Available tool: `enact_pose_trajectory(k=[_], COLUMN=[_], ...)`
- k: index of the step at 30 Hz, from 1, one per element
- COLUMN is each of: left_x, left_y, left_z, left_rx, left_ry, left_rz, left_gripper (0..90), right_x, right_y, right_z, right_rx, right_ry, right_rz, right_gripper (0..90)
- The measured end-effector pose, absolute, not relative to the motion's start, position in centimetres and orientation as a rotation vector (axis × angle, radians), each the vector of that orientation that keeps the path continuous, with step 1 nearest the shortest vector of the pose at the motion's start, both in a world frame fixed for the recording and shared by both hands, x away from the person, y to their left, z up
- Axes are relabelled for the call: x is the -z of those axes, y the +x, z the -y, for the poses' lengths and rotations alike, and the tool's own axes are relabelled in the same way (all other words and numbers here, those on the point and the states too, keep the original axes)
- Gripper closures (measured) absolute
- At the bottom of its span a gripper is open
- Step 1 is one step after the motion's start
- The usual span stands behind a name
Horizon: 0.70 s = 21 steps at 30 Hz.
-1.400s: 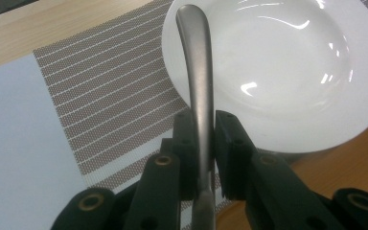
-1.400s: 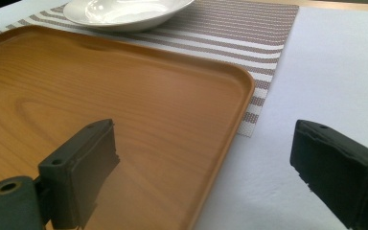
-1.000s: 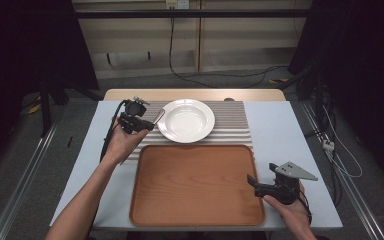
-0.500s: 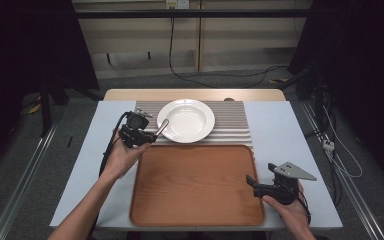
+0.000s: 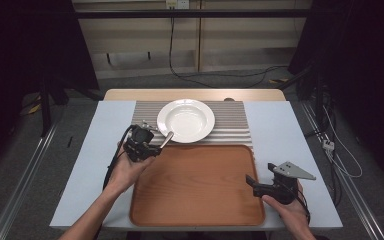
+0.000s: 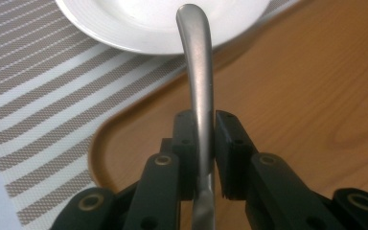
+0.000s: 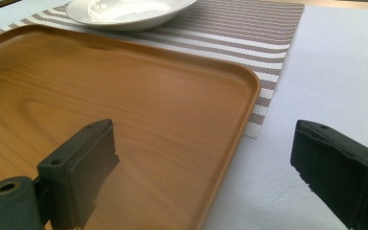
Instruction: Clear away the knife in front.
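My left gripper (image 5: 155,145) is shut on the handle of a metal utensil (image 5: 166,138). It hovers over the far left corner of the wooden tray (image 5: 200,210). In the left gripper view the jaws (image 6: 203,139) pinch the handle (image 6: 195,72), whose rounded end points at the white plate (image 6: 163,24). The utensil's other end is hidden behind the gripper. The plate (image 5: 185,120) sits on a striped mat (image 5: 232,125). My right gripper (image 5: 253,183) rests at the tray's near right corner, open and holding nothing; in the right gripper view its jaws (image 7: 206,160) straddle the tray's right rim (image 7: 239,120).
The tray's inside is bare wood. A pale blue table surface (image 5: 95,150) lies on both sides of the tray and mat. Cables trail on the floor beyond the table's far edge (image 5: 195,94).
My left gripper has carried the utensil toward me and rightward, from the mat left of the plate to the tray's far left corner. The right gripper has stayed put.
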<state>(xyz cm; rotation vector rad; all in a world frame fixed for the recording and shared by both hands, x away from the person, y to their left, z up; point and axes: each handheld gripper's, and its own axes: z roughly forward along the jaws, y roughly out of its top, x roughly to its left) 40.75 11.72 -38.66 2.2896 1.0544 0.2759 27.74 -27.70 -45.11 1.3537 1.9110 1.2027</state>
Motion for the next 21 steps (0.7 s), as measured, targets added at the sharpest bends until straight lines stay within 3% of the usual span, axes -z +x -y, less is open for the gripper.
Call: enact_pose_trajectory(k=[21], left_x=[42.1], left_y=[38.5], left_z=[-9.0], left_rx=[-0.202], left_ry=[2.36], left_rz=[-1.032], left_gripper=[79.8], right_x=[45.1], right_y=[27.6], right_z=[27.7], right_rx=[-1.199], right_ry=[1.351], right_rz=[-1.908], right_gripper=[8.2])
